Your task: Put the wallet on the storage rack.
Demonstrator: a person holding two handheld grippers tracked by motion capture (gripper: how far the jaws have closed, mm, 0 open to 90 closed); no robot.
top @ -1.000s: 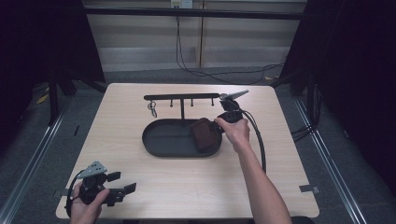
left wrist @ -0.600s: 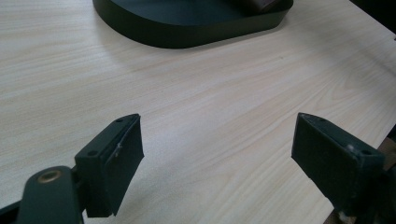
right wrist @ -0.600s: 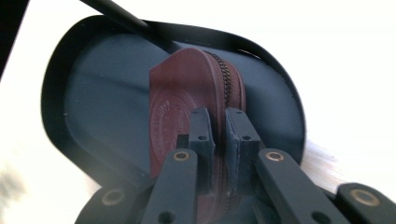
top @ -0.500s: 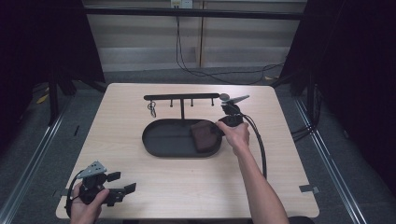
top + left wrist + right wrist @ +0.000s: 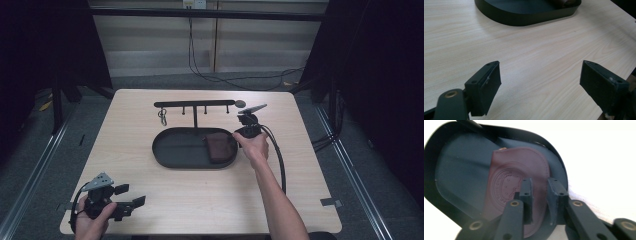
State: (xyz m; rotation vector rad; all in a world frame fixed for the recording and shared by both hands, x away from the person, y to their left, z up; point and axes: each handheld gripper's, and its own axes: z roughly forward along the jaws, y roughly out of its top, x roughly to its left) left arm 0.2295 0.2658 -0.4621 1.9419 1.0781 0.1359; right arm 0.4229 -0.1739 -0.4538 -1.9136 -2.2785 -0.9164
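Observation:
A black oval tray [image 5: 175, 150] sits mid-table, and a brown leather pouch [image 5: 218, 147] lies flat in its right end. My right gripper [image 5: 244, 131] hovers at the tray's right rim. In the right gripper view its jaws [image 5: 540, 181] stand a narrow gap apart just above the pouch [image 5: 516, 165], which bears an embossed round seal, and nothing is between them. My left gripper [image 5: 127, 200] rests at the table's front left corner, wide open over bare wood [image 5: 540, 72], with the tray [image 5: 524, 17] well ahead of it.
A black key rack [image 5: 195, 105] stands behind the tray, a key ring [image 5: 162, 117] hanging from its left peg. The right gripper's cable [image 5: 277, 160] loops along the table beside the forearm. The table's front edge lies right by my left gripper.
The pouch has dropped slightly lower and now lies flat in the tray. My right gripper has drawn back a little toward the rim. The left gripper has stayed put.

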